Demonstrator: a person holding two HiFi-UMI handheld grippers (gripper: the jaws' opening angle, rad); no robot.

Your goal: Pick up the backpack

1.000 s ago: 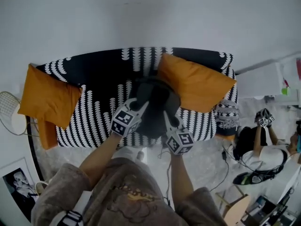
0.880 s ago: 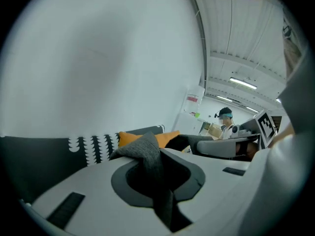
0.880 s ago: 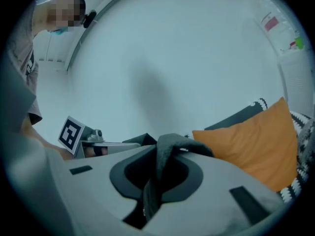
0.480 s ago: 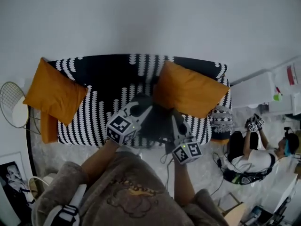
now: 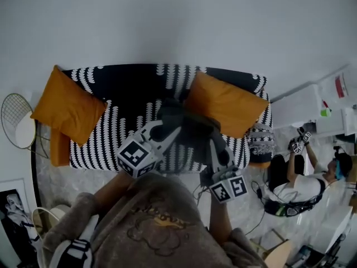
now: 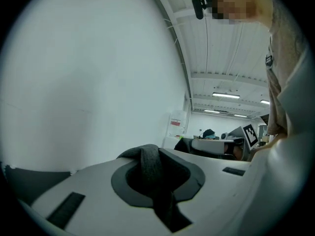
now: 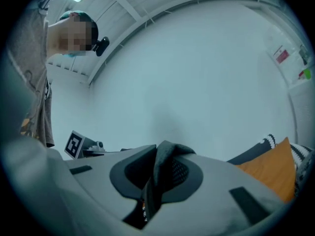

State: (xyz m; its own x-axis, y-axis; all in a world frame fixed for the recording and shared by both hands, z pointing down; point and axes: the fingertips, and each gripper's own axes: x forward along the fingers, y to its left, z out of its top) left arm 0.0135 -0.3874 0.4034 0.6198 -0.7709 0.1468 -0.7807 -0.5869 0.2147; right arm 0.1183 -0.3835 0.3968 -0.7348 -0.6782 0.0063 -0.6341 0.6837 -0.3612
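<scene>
The backpack (image 5: 188, 132) hangs just above the sofa (image 5: 111, 135). The left gripper (image 5: 172, 130) and right gripper (image 5: 214, 145) are each clamped on a strap (image 6: 150, 166). It looks soft, floppy and probably light, so the straps suit gripping.

A black-and-white patterned sofa (image 5: 128, 88) stands against a plain white wall (image 5: 178, 21). One orange cushion (image 5: 68, 106) leans at the sofa's left end, and another (image 5: 226, 103) lies toward its right end. The floor (image 5: 67, 180) in front of the sofa is pale grey and mottled. Left of the sofa is a round wire-framed object (image 5: 15, 124). Right of the sofa is a white cabinet (image 5: 301, 106), with a person (image 5: 298, 186) sitting on the floor near it. Strip lights (image 6: 226, 96) glow on a white ribbed ceiling (image 6: 231, 48).
</scene>
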